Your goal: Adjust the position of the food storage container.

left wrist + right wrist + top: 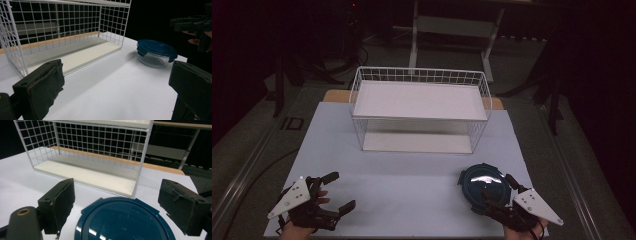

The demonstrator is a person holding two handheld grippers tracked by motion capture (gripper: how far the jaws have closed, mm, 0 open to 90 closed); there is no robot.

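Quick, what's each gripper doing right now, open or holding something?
Left gripper: open, holding nothing.
Right gripper: open, jaws either side of the container, not gripping it.

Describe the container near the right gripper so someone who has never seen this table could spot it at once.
Start at the white wire-grid rack at the back of the white table. In front of it toward the right stands a round clear glass container with a dark blue clip-on lid. It is the only round, dark thing on the table, standing between the open jaws of the right gripper.
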